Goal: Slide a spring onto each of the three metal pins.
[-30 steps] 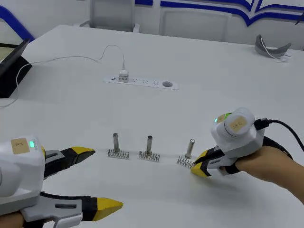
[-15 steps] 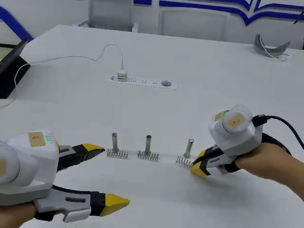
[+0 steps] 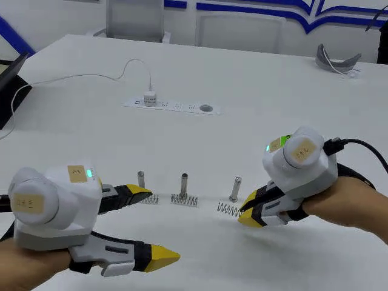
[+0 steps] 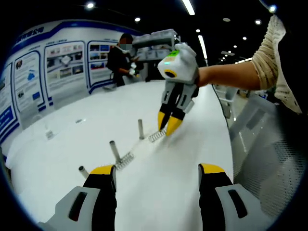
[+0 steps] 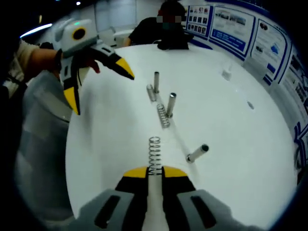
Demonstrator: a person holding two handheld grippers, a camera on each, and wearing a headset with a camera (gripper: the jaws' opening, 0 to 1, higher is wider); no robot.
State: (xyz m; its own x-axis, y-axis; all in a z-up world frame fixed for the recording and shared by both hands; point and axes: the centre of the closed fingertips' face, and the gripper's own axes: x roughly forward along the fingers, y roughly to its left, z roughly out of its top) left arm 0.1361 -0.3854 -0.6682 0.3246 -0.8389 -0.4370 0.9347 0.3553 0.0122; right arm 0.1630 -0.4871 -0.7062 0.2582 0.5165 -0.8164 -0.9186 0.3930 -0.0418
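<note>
Wide open here: the white left gripper (image 3: 162,224) with yellow-tipped black jaws hangs low, the left hand (image 3: 24,270) gripping behind it. The white right gripper (image 3: 245,219) angles downward, jaws pinched together on a small metal coil spring (image 3: 227,209).

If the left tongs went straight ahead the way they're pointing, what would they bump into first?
Most likely the right tongs, shut on a spring dead ahead. The middle spring lies nearer, off toward one jaw, and might get brushed first; depth is hard to judge.
</note>
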